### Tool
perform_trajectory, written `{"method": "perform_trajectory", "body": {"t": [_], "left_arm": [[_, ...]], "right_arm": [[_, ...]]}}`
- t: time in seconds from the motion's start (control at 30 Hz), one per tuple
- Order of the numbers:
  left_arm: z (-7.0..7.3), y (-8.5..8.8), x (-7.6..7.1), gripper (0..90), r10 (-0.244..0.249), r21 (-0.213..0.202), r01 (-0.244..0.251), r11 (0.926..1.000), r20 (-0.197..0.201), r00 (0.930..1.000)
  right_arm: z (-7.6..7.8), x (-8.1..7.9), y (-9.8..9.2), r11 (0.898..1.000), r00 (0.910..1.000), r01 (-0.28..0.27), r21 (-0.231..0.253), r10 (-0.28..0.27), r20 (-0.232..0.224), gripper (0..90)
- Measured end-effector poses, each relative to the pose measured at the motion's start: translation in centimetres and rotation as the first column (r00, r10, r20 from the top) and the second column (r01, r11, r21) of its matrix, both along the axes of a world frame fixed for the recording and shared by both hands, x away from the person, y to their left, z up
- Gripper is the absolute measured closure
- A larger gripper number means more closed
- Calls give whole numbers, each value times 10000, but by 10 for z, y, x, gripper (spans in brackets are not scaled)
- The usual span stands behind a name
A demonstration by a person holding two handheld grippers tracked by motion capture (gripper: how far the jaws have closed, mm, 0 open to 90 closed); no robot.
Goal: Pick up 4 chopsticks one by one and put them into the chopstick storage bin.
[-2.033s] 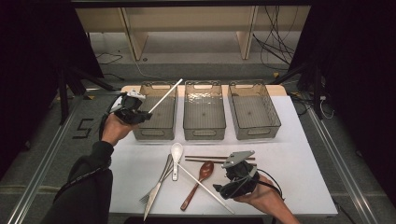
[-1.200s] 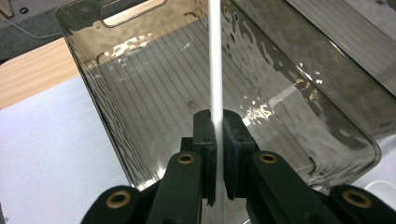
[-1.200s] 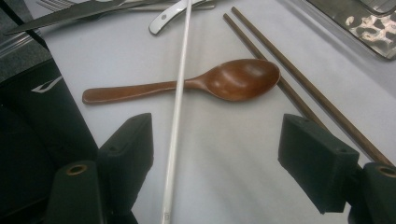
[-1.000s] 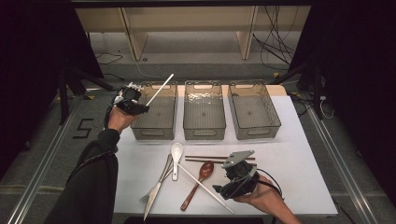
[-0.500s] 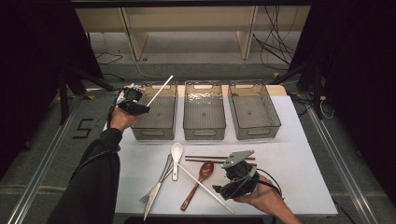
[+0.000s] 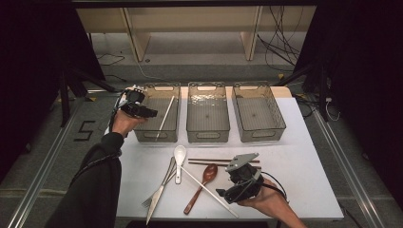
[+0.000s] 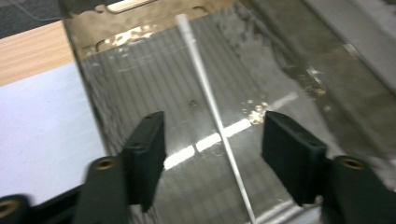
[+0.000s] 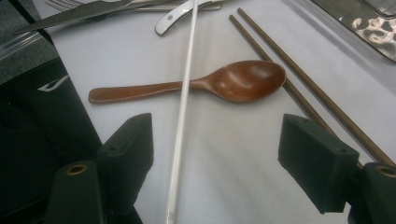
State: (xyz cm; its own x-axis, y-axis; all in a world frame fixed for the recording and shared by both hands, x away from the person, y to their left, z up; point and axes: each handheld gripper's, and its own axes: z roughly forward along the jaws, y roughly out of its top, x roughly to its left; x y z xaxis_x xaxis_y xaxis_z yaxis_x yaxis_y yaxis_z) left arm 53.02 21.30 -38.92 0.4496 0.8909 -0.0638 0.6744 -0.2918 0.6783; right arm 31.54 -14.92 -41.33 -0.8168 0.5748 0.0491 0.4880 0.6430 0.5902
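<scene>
- So far, one white chopstick (image 6: 164, 117) lies in the left bin (image 6: 138, 134), slanting from its near floor up toward the far wall.
- Left gripper (image 6: 146, 112), at that bin's left rim, has just been opening its jaws; they stand apart with the chopstick (image 7: 212, 109) between them, untouched, so it is released.
- Right gripper (image 6: 233, 192) rests at the near right of the table (image 6: 304, 180), jaws spread and holding nothing, straddling the second white chopstick (image 8: 181, 112).
- Left on the table: that chopstick, the brown wooden spoon (image 6: 202, 183), dark chopsticks (image 6: 209, 161), white spoon (image 6: 178, 159), fork (image 6: 159, 187) and knife (image 6: 154, 206).
- Middle bin (image 6: 207, 135) and right bin (image 6: 261, 135) look empty, so I judge the sorting barely begun.
</scene>
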Motion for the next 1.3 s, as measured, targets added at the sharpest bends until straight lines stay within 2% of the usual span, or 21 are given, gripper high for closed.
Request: {"method": "perform_trajectory", "body": {"t": [0.07, 0.17, 0.33, 0.47, 0.53, 0.6, 0.67, 0.73, 0.77, 0.8, 0.83, 1.0, 1.1, 1.3], "left_arm": [[7, 1, -8, 295, -289, -496, 292, 9983, 63, 9996], [17, 0, -23, 243, -599, -757, 619, 9952, 290, 9978], [30, -6, -52, 198, -1127, -1013, 1178, 9879, 546, 9921], [33, -15, -76, 172, -1632, -928, 1693, 9812, 699, 9841], [32, -19, -87, 163, -1926, -1011, 1997, 9746, 759, 9783], [31, -23, -95, 159, -2158, -914, 2229, 9705, 821, 9730], [29, -26, -101, 152, -2208, -818, 2283, 9701, 911, 9710], [26, -28, -106, 151, -2408, -880, 2499, 9643, 1020, 9652], [23, -29, -109, 152, -2511, -758, 2587, 9630, 968, 9631], [21, -29, -110, 150, -2536, -702, 2599, 9631, 871, 9634], [18, -29, -112, 149, -2524, -811, 2586, 9626, 797, 9643], [14, -28, -124, 149, -2591, -828, 2666, 9603, 912, 9615], [11, -30, -132, 149, -2762, -982, 2852, 9534, 954, 9563], [8, -31, -150, 150, -2847, -1174, 2982, 9473, 1187, 9512]], "right_arm": [[0, 0, 0, 10000, 10000, -69, -45, 69, -6, 274], [-1, 0, 1, 10000, 10000, -22, -70, 22, -77, 272], [-4, 1, 4, 9997, 9999, 26, -235, -30, -145, 272], [-8, 2, 7, 9992, 9995, -40, -400, 28, -302, 273], [-10, 1, 9, 9985, 9992, -77, -542, 55, -405, 272], [-12, 1, 10, 9980, 9990, -159, -618, 132, -436, 272], [-13, 1, 11, 9975, 9989, -183, -684, 153, -445, 272], [-13, 0, 12, 9974, 9987, -187, -699, 154, -477, 272], [-13, 0, 13, 9971, 9986, -164, -740, 127, -507, 272], [-13, 0, 13, 9968, 9987, -166, -778, 128, -498, 272], [-14, 0, 13, 9967, 9987, -195, -793, 156, -493, 272], [-15, -1, 14, 9949, 9979, -220, -987, 159, -627, 272], [-16, -2, 16, 9937, 9973, -215, -1102, 135, -719, 273], [-21, -3, 19, 9886, 9959, -339, -1467, 211, -881, 306]]}}
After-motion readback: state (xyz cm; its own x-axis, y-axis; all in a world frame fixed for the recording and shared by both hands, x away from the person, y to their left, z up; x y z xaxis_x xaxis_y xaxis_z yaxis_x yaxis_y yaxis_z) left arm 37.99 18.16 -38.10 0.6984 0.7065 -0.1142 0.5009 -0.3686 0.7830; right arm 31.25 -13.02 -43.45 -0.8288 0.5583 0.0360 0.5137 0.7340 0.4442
